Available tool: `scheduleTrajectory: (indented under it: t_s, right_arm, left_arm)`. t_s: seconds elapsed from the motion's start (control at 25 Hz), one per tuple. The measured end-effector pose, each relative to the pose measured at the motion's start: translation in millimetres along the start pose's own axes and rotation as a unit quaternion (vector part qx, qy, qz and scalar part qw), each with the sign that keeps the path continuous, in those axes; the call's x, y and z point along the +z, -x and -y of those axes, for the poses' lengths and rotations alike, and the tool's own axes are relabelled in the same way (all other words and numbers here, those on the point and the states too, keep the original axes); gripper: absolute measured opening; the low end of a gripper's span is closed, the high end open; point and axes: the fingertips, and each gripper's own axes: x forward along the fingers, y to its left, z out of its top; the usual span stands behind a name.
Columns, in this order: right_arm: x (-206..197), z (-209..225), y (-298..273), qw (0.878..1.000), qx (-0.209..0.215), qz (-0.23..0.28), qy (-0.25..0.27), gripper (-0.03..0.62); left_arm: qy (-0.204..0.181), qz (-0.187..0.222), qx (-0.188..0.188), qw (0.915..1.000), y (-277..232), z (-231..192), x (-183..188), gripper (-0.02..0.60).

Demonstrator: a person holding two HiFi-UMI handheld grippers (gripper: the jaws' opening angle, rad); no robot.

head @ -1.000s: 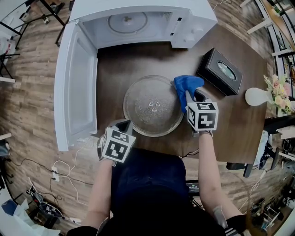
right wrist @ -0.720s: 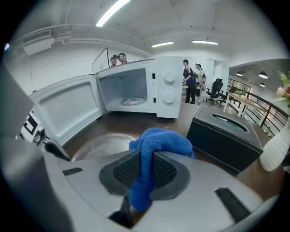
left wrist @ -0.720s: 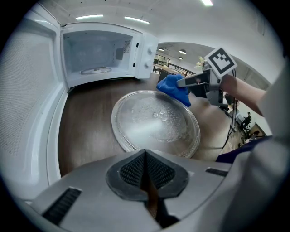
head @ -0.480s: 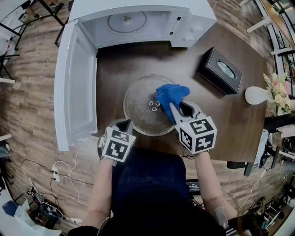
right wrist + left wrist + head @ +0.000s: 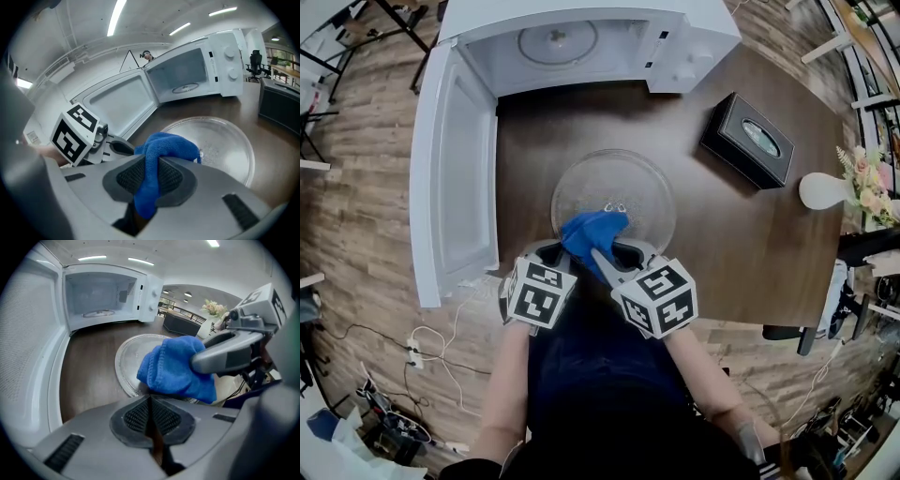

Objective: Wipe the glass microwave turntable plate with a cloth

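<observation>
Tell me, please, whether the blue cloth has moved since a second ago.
Yes: the blue cloth slid from the glass plate's right rim to its near edge.

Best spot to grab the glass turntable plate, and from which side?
Probably the near-left rim of the plate, beside the left gripper, coming in low from the person's side, one jaw over, one under. It lies flat on the table, so only the thin upturned edge offers a bite; the cloth in the right gripper covers the near middle.

Steep overhead head view; low, close gripper views toward the microwave (image 5: pixel 689 42); shared turntable plate (image 5: pixel 628 187).
</observation>
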Motion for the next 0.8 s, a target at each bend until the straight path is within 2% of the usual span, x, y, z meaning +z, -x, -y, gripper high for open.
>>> scheduleTrajectory:
  t_s: [0.2,0.32,0.48,0.8]
  right_arm:
    - [-28.5,-9.7,-20.2,0.999,0.008,-0.035,-0.013,0.051]
    - [-40.1,-9.8,-32.2,0.999,0.001,-0.052,0.008,0.051]
    - [-41.2,-7.7,-34.1,0.997,-0.002,-0.059,0.04,0.05]
    - [-37.4,16.5,-23.7,0.998,-0.026,-0.057,0.029,0.051]
  left_arm:
    - [-0.002,0.004,-0.002,1.0,0.1,-0.9,0.8,0.005]
    - [-0.007,0.004,0.001,1.0,0.6,-1.0,0.8,0.005]
    - [-0.008,0.005,0.004,0.9999,1.2,-0.1,0.8,0.005]
    - [-0.022,0.006,0.006,0.9997,1.3,0.4,1.4,0.005]
